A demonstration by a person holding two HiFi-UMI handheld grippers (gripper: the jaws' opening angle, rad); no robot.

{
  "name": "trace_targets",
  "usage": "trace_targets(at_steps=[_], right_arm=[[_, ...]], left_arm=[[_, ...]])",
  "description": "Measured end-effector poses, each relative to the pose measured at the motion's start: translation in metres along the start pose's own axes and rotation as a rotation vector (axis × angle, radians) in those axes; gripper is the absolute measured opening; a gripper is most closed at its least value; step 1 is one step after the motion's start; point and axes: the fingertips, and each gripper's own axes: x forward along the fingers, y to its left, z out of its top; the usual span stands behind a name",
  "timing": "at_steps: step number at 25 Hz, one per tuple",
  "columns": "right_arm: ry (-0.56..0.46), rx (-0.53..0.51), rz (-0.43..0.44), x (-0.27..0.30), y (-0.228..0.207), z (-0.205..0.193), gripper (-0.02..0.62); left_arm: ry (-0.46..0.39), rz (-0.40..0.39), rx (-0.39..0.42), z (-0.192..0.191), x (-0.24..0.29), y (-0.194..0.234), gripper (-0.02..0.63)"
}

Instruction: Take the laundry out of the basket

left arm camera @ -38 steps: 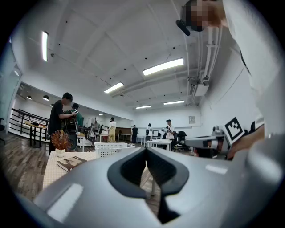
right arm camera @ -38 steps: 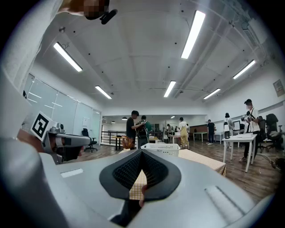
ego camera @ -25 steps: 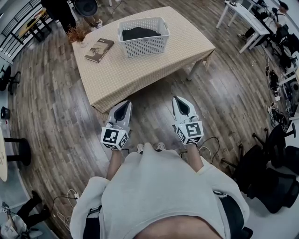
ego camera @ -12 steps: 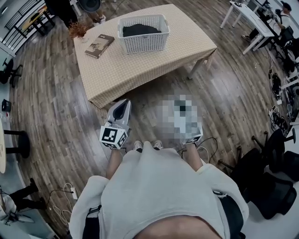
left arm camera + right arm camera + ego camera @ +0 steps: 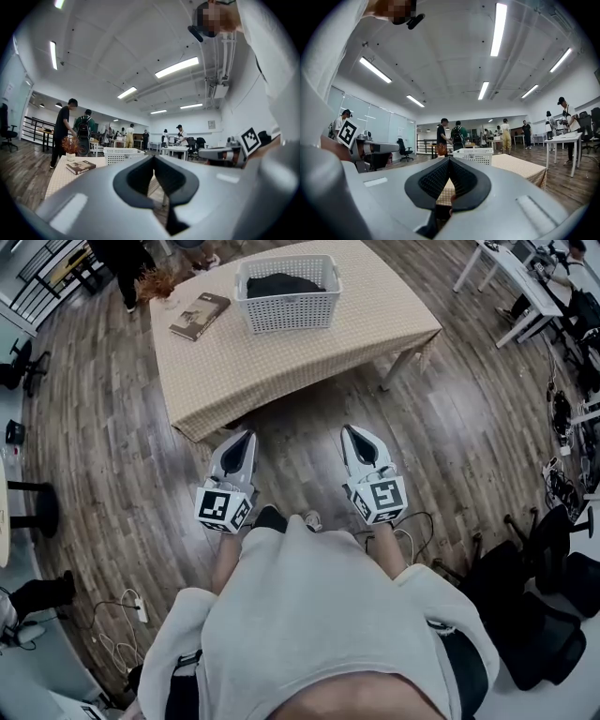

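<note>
A white slatted laundry basket (image 5: 286, 298) stands on the far part of a table under a beige checked cloth (image 5: 281, 357). Dark laundry (image 5: 281, 283) lies heaped inside it. Both grippers hang over the wooden floor, short of the table's near edge. My left gripper (image 5: 246, 435) and my right gripper (image 5: 350, 430) point at the table, each shut with nothing between the jaws. The basket (image 5: 123, 154) appears ahead in the left gripper view, past the shut left gripper (image 5: 153, 158). The right gripper view has the basket (image 5: 477, 155) beyond the shut right gripper (image 5: 449, 160).
A book (image 5: 200, 315) lies on the cloth left of the basket, with a dried plant (image 5: 164, 282) behind it. Black office chairs (image 5: 539, 606) and floor cables (image 5: 417, 535) are at the right. White desks (image 5: 525, 287) and several people stand further back.
The person has stepped towards the table, so the table and basket sit higher in the head view. Both grippers stay shut and level, now closer to the table's near edge.
</note>
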Motion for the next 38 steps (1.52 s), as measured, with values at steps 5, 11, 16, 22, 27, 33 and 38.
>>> trace_targets(at_steps=[5, 11, 16, 22, 27, 33, 38], right_arm=[[0.003, 0.0, 0.008, 0.004, -0.006, -0.002, -0.002], [0.019, -0.009, 0.006, 0.018, -0.021, -0.008, -0.002], [0.017, -0.022, 0.009, 0.041, -0.033, -0.006, -0.001], [0.02, -0.039, -0.011, 0.084, -0.053, -0.008, -0.002], [0.019, -0.041, -0.028, 0.138, -0.07, -0.005, -0.002], [0.019, -0.041, -0.038, 0.224, -0.088, 0.011, -0.002], [0.026, -0.041, -0.051, 0.292, -0.098, 0.027, -0.002]], left_arm=[[0.002, 0.0, -0.002, -0.003, 0.01, 0.0, 0.009], [-0.015, 0.006, -0.017, -0.007, 0.033, 0.016, 0.009], [-0.021, 0.001, -0.026, -0.009, 0.056, 0.029, 0.009], [-0.032, -0.031, -0.036, -0.015, 0.103, 0.057, 0.009], [-0.041, -0.059, -0.037, -0.014, 0.153, 0.094, 0.009], [-0.043, -0.096, -0.033, 0.002, 0.216, 0.148, 0.009], [-0.048, -0.119, -0.055, 0.018, 0.263, 0.201, 0.009]])
